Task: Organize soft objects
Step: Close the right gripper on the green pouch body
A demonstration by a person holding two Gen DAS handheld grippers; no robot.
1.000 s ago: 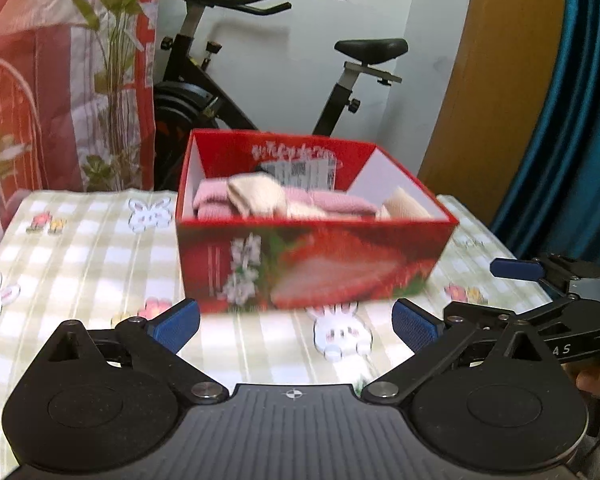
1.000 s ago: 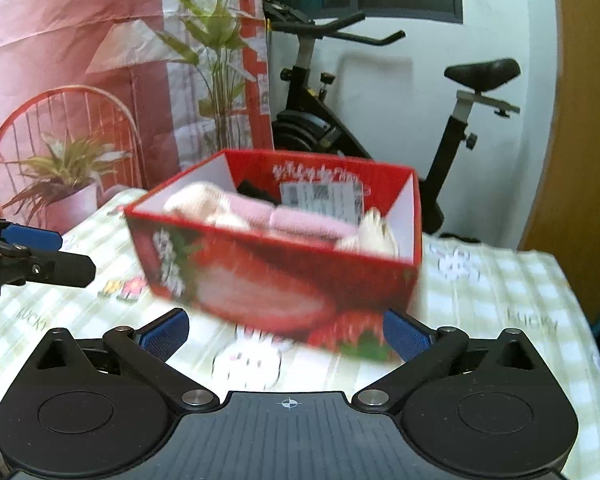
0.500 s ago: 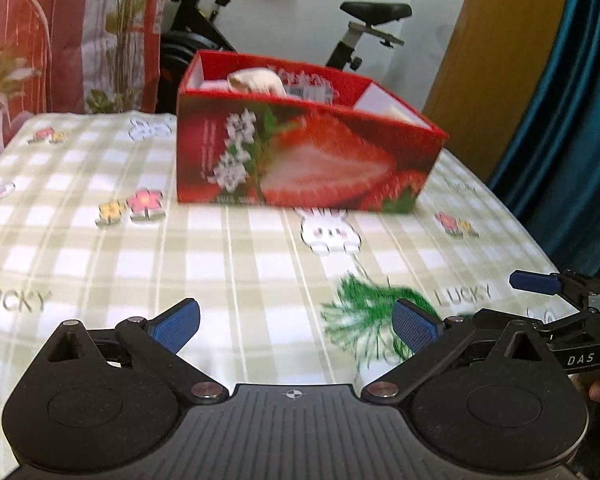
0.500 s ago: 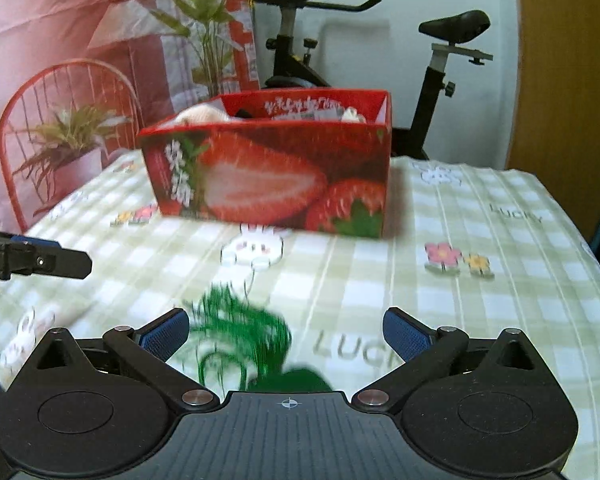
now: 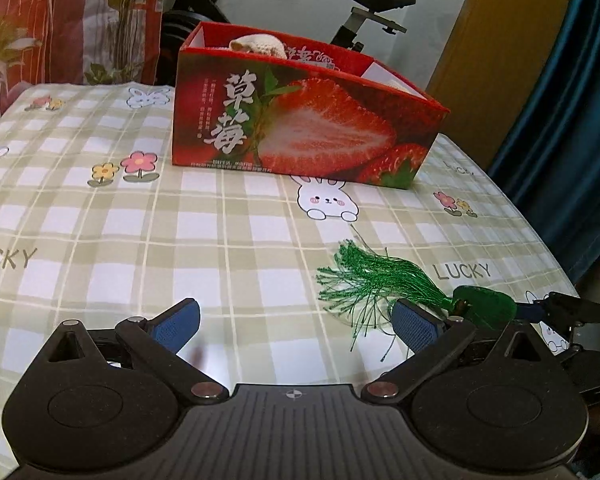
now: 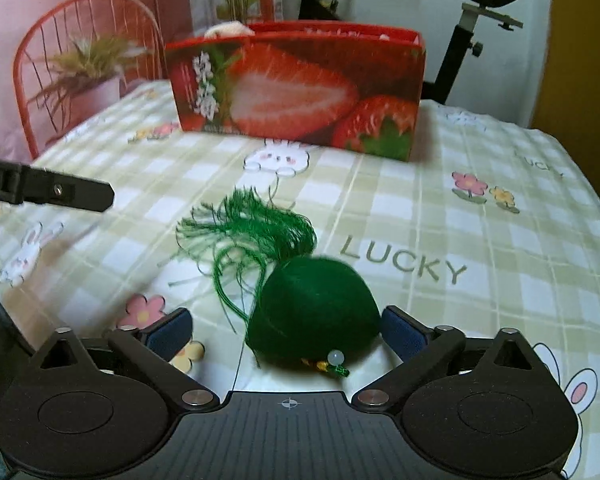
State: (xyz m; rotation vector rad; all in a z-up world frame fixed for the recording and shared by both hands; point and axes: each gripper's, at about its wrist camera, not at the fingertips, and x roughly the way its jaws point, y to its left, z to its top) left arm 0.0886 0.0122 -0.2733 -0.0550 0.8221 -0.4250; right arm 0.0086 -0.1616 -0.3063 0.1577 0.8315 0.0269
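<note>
- My right gripper (image 6: 284,330) straddles the green sachet (image 6: 314,308): jaws spread but have just been closing in, pouch between them. R pad looks right at its edge, L pad clear of it, so no squeeze yet.
- My left gripper (image 5: 296,322) is released, nothing between its pads, just tablecloth (image 5: 140,240).
- Sachet lies flat on the cloth, near edge of the table; its tassel (image 6: 252,224) fans out toward 11 o'clock from the pouch, pointing at the strawberry box (image 6: 296,88), which sits well apart at 12.
- Handling, my guess: v. light, plush, squashy; it'll give under the pads rather than resist. Not fragile, not slippery, fuzzy fabric should grip well on rubber.
- Tassel threads are loose & floppy; they'll dangle and could snag on the box rim. Small bead + knot (image 6: 334,360) at 6 o'clock of the pouch is the only hard bit.
- Where to grab: across the pouch body at its widest, 3 & 9 o'clock, not by threads or bead cord.
- Box already has soft pale items (image 5: 256,46) poking over its rim; room for this one I can't judge.
</note>
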